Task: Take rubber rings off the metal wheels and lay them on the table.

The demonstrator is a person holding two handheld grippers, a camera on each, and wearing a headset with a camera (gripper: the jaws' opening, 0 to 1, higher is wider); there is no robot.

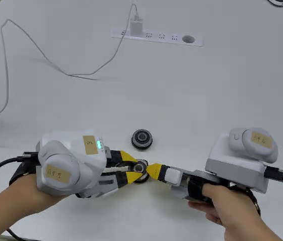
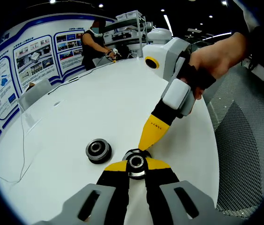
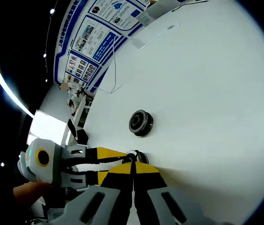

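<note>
- Near the front edge of the white worktop, the left gripper reaches in from the left, its two yellow fingers clamped on a small metal wheel, one finger on each side.
- In the left gripper view that wheel sits between the finger ends, just above the surface, with a dark ring around its shiny hub.
- From the right comes the right gripper, its fingers pressed together into a single yellow point that touches the rim of the held wheel.
- Whether any of the ring is pinched between those closed tips cannot be told.
- Just behind the two grippers, towards the middle of the worktop, a second wheel lies flat and apart from them, its dark outer band in place.
- At the far edge lies a white power strip with a plug in it, and a grey cable trails off towards the left edge.
</note>
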